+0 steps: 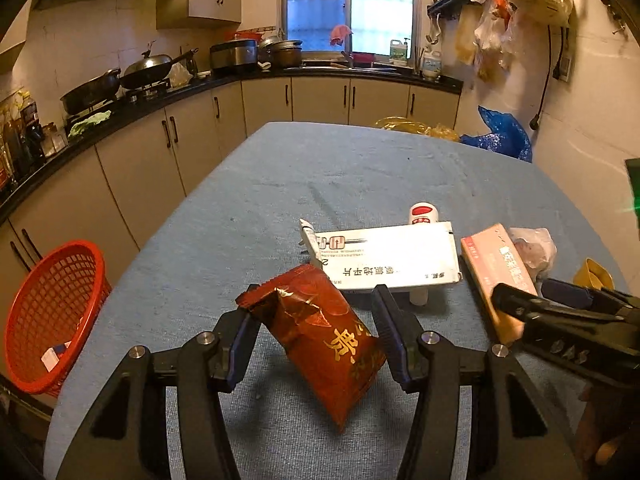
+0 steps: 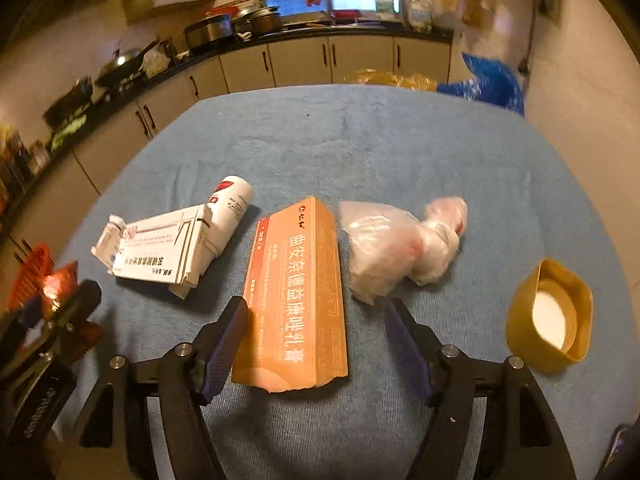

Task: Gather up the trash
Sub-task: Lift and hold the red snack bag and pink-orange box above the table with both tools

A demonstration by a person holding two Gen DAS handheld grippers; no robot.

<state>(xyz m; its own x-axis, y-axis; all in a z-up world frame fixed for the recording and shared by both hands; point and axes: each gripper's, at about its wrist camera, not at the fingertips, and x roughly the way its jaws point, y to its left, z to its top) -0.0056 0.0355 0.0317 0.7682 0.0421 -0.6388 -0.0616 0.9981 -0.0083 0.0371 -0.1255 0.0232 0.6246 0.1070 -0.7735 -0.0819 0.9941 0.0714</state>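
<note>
Meanwhile, the left gripper (image 1: 316,312) carries a red snack wrapper (image 1: 320,344) clear of the blue tabletop (image 1: 360,172), jaws half closed on its crumpled top, the red basket (image 1: 52,316) waiting off its left side. The right gripper (image 2: 316,332) hovers low with jaws wide and empty astride an orange carton (image 2: 296,292), whose long axis runs straight ahead between them. Only the right wrist view shows the knotted plastic bag (image 2: 400,244) and yellow cap (image 2: 548,316) whole; only the left shows the basket's inside.
</note>
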